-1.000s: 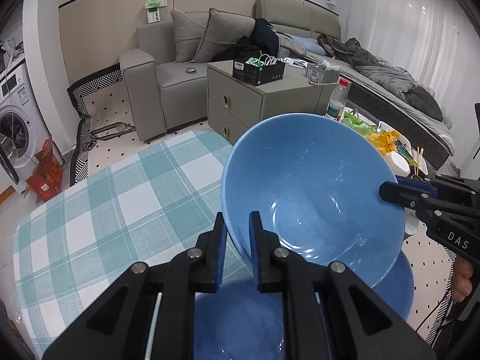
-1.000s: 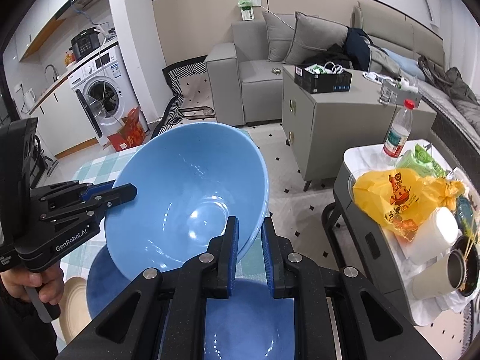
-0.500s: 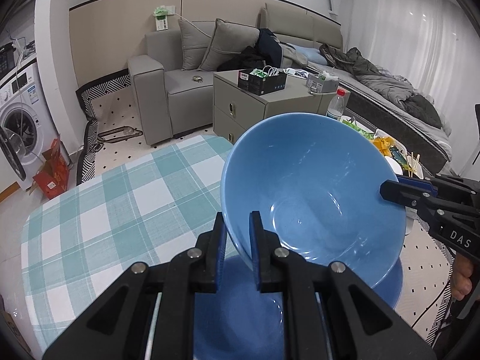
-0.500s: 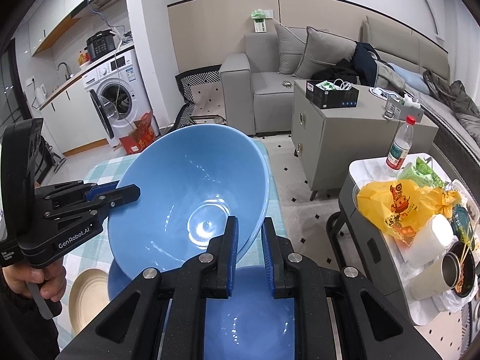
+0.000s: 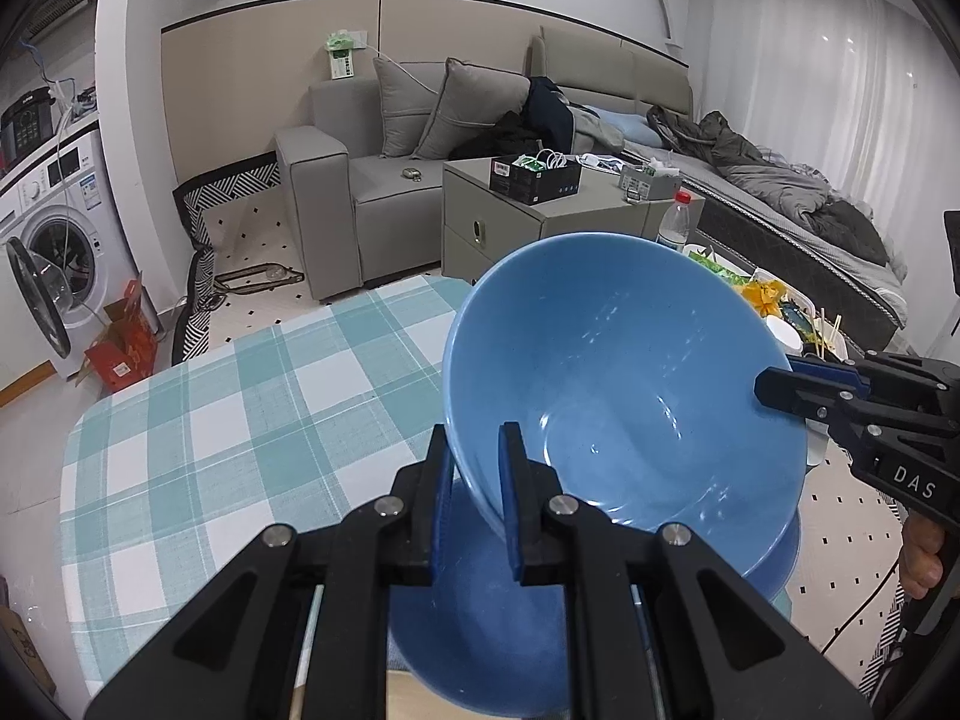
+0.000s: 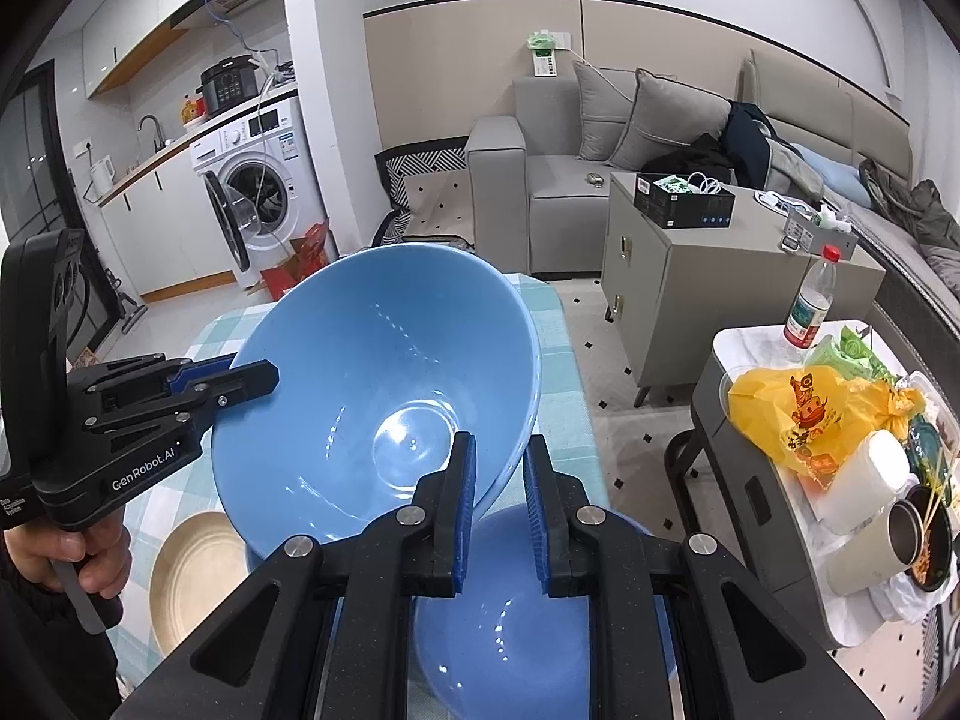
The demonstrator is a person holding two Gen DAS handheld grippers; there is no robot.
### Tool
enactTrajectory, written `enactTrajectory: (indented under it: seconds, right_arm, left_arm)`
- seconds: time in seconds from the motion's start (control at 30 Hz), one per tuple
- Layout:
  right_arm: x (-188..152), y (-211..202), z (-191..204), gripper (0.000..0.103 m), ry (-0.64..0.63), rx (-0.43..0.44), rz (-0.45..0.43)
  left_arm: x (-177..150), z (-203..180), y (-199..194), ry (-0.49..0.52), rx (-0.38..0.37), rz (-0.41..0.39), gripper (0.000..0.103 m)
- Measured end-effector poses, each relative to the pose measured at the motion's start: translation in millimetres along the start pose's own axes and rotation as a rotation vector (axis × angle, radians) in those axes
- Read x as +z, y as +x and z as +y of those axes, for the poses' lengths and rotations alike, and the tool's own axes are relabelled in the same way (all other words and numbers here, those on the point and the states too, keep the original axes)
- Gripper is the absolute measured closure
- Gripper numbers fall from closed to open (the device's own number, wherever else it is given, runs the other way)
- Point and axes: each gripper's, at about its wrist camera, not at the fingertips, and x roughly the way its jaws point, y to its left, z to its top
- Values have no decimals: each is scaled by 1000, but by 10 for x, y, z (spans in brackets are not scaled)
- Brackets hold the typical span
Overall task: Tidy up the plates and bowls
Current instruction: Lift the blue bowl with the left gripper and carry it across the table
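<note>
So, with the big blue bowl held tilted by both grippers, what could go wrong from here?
1. The big blue bowl is pinched only at its thin rim by the left gripper and the right gripper; glazed ware may slip if the hands drift apart.
2. A second blue bowl sits right below it, so a drop could chip both.
3. The tan plate lies near the checked table edge and might be knocked.
</note>
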Motion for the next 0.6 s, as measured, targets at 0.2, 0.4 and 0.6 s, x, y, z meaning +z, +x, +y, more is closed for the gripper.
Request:
enactTrajectory:
  seconds: [0.2,0.4,0.6]
  right_arm:
    - [-48,-44,118,86,-22,5,0]
    - [-100,-48,230,86,-36,17,0]
    - [-179,18,298,86,-49,28,17]
  left_arm:
    - [-73,60,-93,-15,8,-9,90]
    - [-179,110,-135,-20,18,-7,90]
    - [-277,153,-144,-28,25,-1,90]
